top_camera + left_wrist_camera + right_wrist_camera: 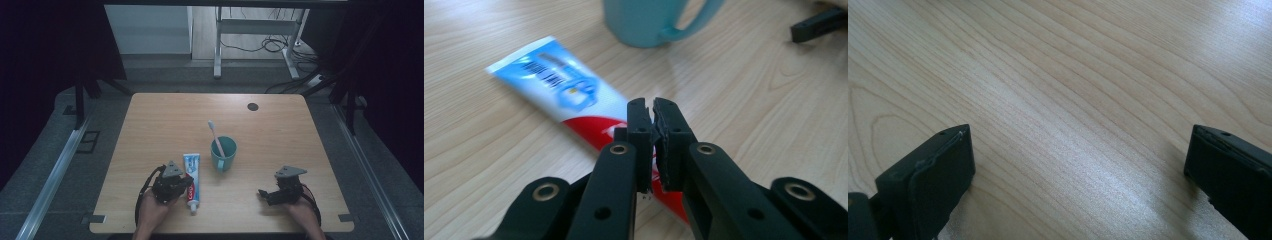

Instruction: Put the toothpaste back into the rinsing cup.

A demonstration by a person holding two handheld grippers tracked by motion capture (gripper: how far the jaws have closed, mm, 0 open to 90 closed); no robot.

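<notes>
A toothpaste tube (191,175) (564,90), blue and white with a red end, lies flat on the wooden table (165,115) with its cap toward the front edge. My left gripper (186,184) (652,107) sits just left of the tube, a little above its red part. Its jaws are shut pad to pad with nothing between them. A teal mug (223,152) (644,22) stands behind the tube with a pink toothbrush (216,137) leaning in it. At the front right, my right gripper (262,194) (1078,150) is open over bare wood.
A small dark round spot (252,106) marks the table's far side. Beyond the far edge are a white desk frame (255,30) and loose cables on the floor. In the left gripper view, a black jaw of the right gripper (819,22) shows at the upper right.
</notes>
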